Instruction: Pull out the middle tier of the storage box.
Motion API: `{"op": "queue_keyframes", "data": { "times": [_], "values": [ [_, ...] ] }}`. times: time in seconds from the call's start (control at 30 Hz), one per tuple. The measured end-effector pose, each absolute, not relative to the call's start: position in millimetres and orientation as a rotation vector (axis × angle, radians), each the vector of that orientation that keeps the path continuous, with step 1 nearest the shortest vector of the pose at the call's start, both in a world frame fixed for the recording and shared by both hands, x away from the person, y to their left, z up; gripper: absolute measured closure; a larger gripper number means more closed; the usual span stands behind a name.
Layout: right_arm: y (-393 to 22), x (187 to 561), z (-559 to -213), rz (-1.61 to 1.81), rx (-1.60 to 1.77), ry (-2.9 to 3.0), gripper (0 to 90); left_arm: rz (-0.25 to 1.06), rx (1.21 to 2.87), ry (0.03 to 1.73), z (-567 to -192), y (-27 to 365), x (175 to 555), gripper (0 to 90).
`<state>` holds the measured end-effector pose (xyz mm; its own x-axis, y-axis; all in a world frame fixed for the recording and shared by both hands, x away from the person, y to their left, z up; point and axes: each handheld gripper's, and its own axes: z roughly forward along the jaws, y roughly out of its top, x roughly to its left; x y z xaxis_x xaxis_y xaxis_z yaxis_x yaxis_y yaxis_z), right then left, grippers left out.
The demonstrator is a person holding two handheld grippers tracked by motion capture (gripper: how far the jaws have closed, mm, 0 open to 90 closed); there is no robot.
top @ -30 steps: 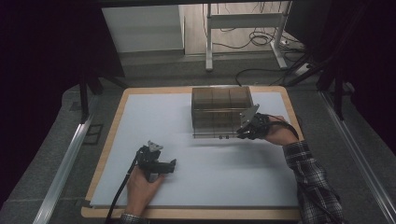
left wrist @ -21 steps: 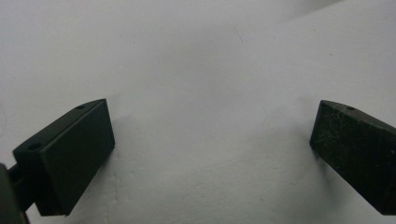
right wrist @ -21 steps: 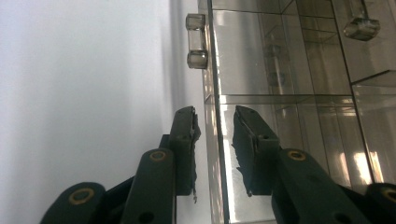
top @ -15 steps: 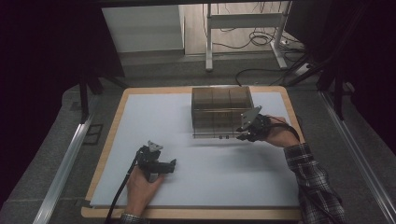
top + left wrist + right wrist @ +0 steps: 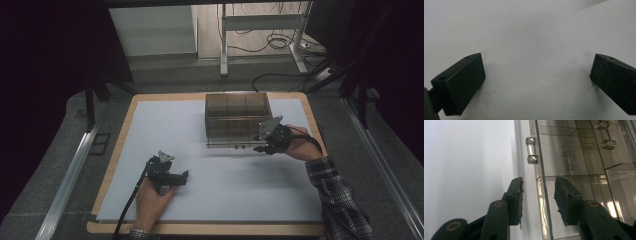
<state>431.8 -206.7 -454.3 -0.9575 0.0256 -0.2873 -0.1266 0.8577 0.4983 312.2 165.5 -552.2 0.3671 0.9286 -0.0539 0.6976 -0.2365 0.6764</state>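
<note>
Counter [image 5: 150, 125]: carries a sheet [image 5: 220, 190] over nearly all of its top, a bare border left around it.
Box [image 5: 237, 120]: on the sheet, toward the far edge, right of centre; divided into compartments.
Handles: one [image 5: 531, 150] on the box's near front, another [image 5: 606, 135] farther along.
Right claw [image 5: 263, 142]: at the box's near right corner, jaws either side of its front wall [image 5: 544, 202].
Left claw [image 5: 184, 176]: on the sheet near the front edge, left of centre, well apart from the box.
</note>
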Motion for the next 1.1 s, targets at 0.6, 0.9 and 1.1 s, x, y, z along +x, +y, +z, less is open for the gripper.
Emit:
{"op": "queue_keyframes", "data": {
  "times": [0.6, 0.9, 1.1],
  "values": [
    [-222.8, 413.1, -457.8, 0.851, 0.119, 2.675, 30.2, 0.484, 2.016, 1.402, -552.1, 165.6, 312.2, 0.0],
    [-240.3, 404.1, -458.5, 0.927, 0.26, 2.628, 21.3, 0.486, 2.018, 1.4, -552.1, 165.7, 312.3, 0.0],
    [-250.2, 396.1, -461.4, 0.966, 0.351, 2.598, 17.0, 0.486, 2.012, 1.402, -552.3, 165.3, 312.4, 0.0]
  ]
}}
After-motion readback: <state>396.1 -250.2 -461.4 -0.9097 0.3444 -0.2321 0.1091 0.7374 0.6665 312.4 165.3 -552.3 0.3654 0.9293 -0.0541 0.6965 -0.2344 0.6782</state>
